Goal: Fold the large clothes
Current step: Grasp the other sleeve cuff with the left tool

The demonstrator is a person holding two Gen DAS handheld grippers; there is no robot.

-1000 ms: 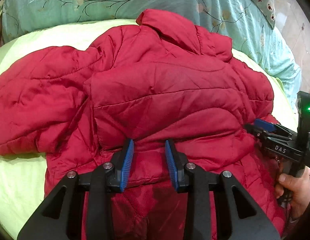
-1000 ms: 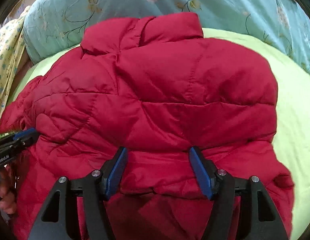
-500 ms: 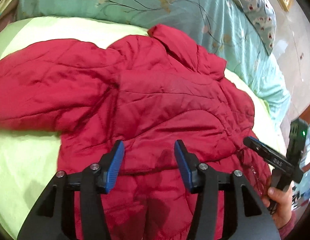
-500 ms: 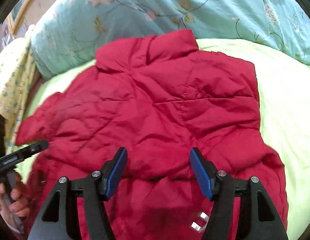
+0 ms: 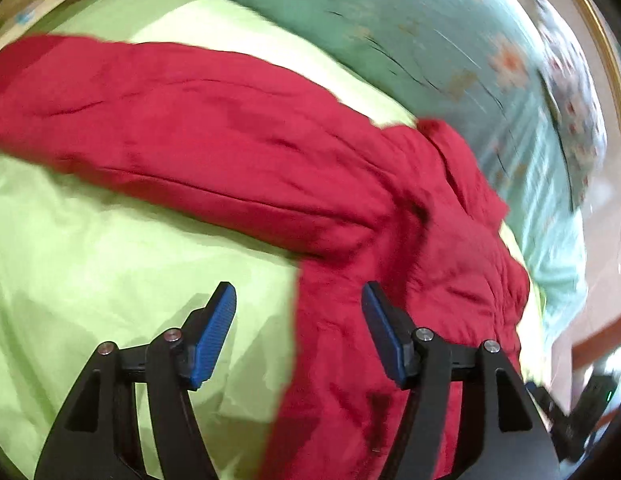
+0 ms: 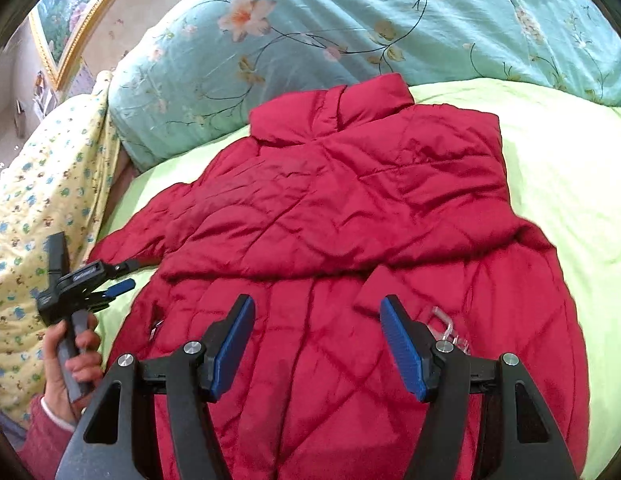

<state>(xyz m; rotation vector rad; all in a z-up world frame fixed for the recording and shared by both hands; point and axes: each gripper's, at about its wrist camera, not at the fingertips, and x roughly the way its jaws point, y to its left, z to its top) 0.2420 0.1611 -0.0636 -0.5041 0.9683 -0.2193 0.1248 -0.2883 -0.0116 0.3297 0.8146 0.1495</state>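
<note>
A red quilted jacket (image 6: pixel 350 208) lies back up on a light green bedsheet (image 6: pixel 570 184), collar toward the pillows, its right sleeve folded across the back. In the left wrist view the jacket (image 5: pixel 238 152) stretches its left sleeve out to the left. My left gripper (image 5: pixel 298 320) is open and empty, above the jacket's left edge and the sheet; it also shows in the right wrist view (image 6: pixel 122 280). My right gripper (image 6: pixel 316 328) is open and empty above the jacket's lower part.
A teal floral pillow (image 6: pixel 350 28) lies along the head of the bed. A yellow patterned cloth (image 6: pixel 34 208) lies at the left edge. A framed picture (image 6: pixel 70 12) hangs on the wall. A clear plastic tag (image 6: pixel 446 324) lies on the jacket.
Both grippers have drawn back from the jacket. The left gripper opened wider and swung left toward the outstretched sleeve; its view is blurred by motion.
</note>
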